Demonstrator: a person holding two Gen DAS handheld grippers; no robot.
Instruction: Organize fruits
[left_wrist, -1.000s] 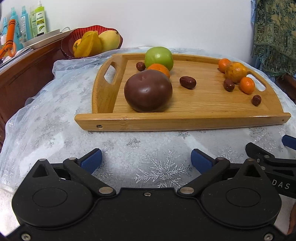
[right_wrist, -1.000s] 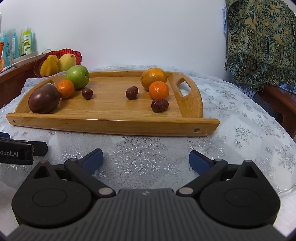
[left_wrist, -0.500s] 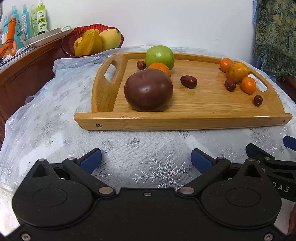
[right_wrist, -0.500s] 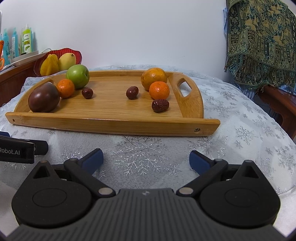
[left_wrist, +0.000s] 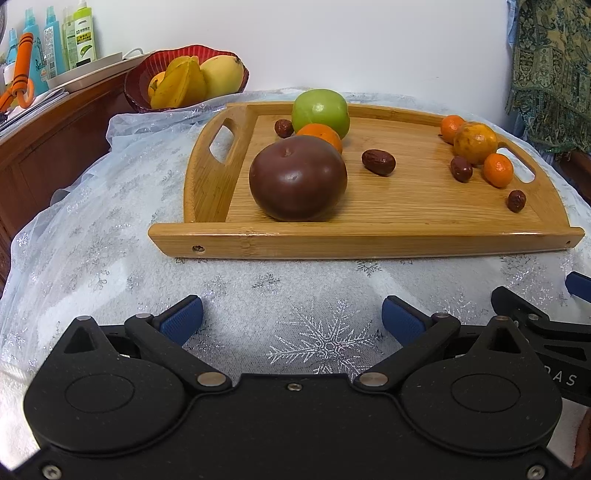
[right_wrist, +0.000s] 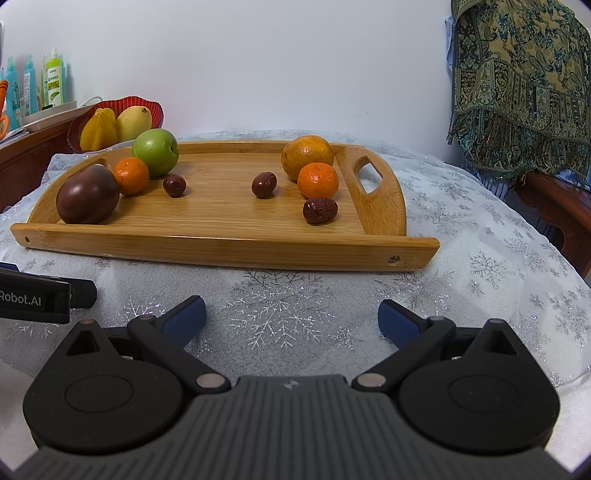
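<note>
A wooden tray (left_wrist: 369, 243) (right_wrist: 229, 251) lies on the snowflake cloth and holds loose fruit. At its left end sit a dark purple fruit (left_wrist: 297, 177) (right_wrist: 87, 194), a green apple (left_wrist: 320, 111) (right_wrist: 155, 151) and a small orange (right_wrist: 131, 175). At its right end sit a large orange (right_wrist: 307, 157) (left_wrist: 475, 142) and small mandarins (right_wrist: 317, 180). Several red dates (right_wrist: 320, 210) (left_wrist: 378, 161) lie between. My left gripper (left_wrist: 291, 319) and right gripper (right_wrist: 291, 317) are both open and empty, low over the cloth in front of the tray.
A red bowl (left_wrist: 136, 85) (right_wrist: 155, 109) with starfruit and a mango stands behind the tray's left end. A wooden sideboard (left_wrist: 44, 147) with bottles runs along the left. A patterned cloth (right_wrist: 517, 85) hangs at the right.
Both grippers have drifted very slightly; the tray sits a little lower and to the right in the left wrist view. Nothing was taken hold of.
</note>
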